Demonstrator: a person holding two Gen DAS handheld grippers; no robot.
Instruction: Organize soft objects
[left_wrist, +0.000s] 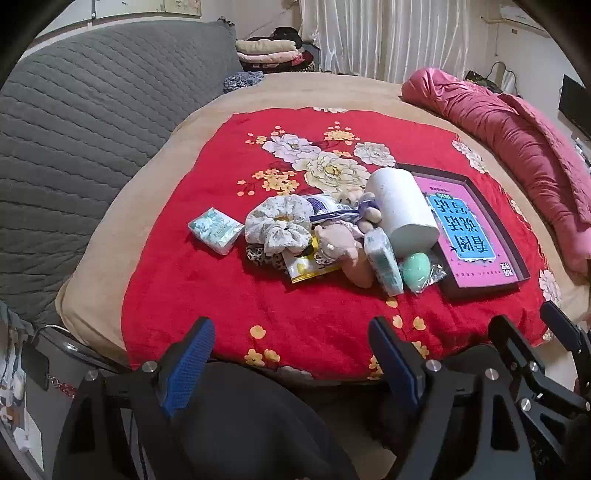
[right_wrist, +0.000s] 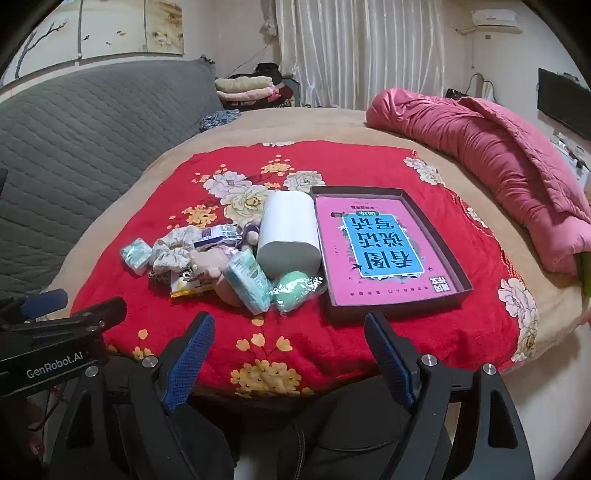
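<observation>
A pile of soft things lies on a red flowered blanket (left_wrist: 258, 314): a white paper roll (left_wrist: 402, 210), floral scrunchies (left_wrist: 280, 225), a pink plush toy (left_wrist: 343, 251), two tissue packs (left_wrist: 216, 230) (left_wrist: 384, 260) and a green sponge in plastic (left_wrist: 417, 267). An open box tray with a pink book (right_wrist: 384, 251) lies to the right of the pile. The roll (right_wrist: 290, 234) and sponge (right_wrist: 295, 290) also show in the right wrist view. My left gripper (left_wrist: 291, 354) and right gripper (right_wrist: 286, 347) are both open and empty, at the blanket's near edge.
A grey quilted headboard (left_wrist: 74, 147) runs along the left. A rolled pink quilt (right_wrist: 498, 162) lies at the right of the bed. Folded clothes (left_wrist: 269, 51) are stacked at the back by white curtains (right_wrist: 362, 51).
</observation>
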